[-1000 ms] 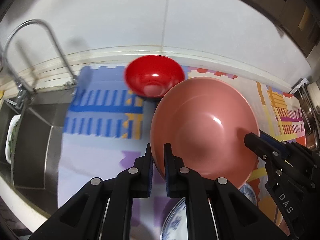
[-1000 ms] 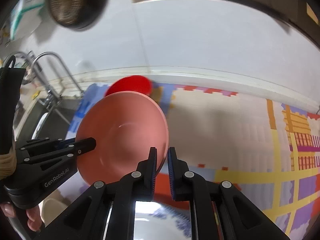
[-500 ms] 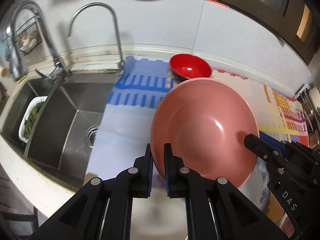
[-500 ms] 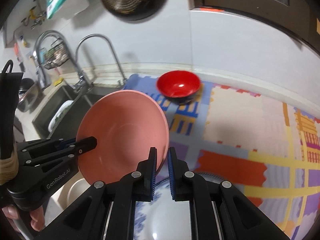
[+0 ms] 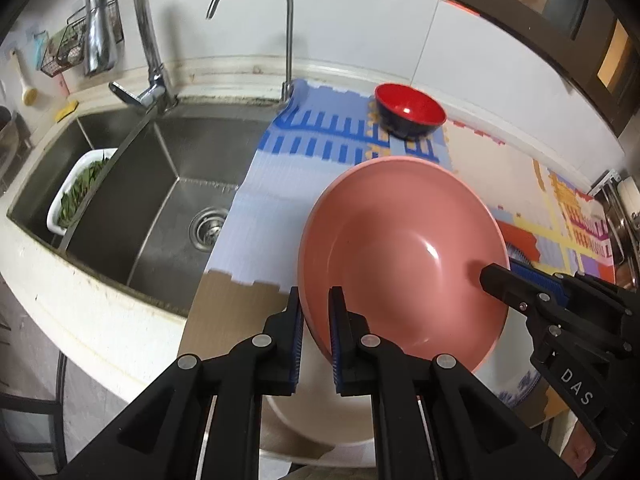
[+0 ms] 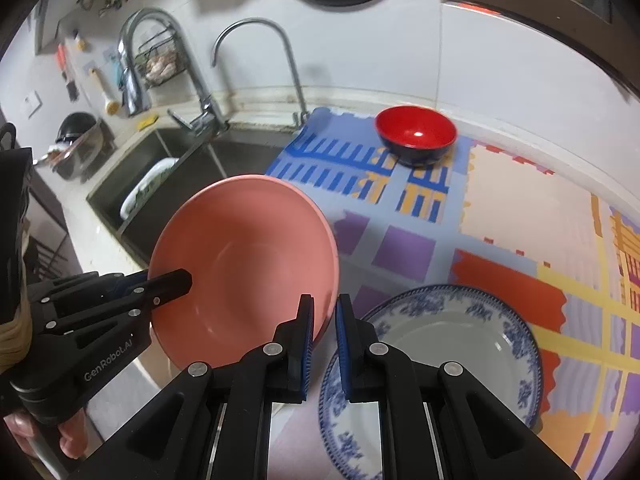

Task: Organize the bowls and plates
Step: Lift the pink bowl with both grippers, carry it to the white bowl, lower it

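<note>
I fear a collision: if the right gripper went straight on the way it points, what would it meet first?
The right gripper clamps the pink bowl. Beyond that, probably the foam mat, just past the blue-and-white plate and its far rim; depth is unclear.

Both wrist views look steeply down, close over the counter, sharing the pink bowl [image 5: 400, 264] and sink [image 5: 160, 184]

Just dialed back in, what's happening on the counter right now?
A person is holding a pink bowl in the air with both tools: the left tool clamps one side of its rim and the right tool the opposite side. It hangs above the counter edge beside the sink. A blue-patterned plate lies on the mat, and a red bowl sits near the wall.
</note>
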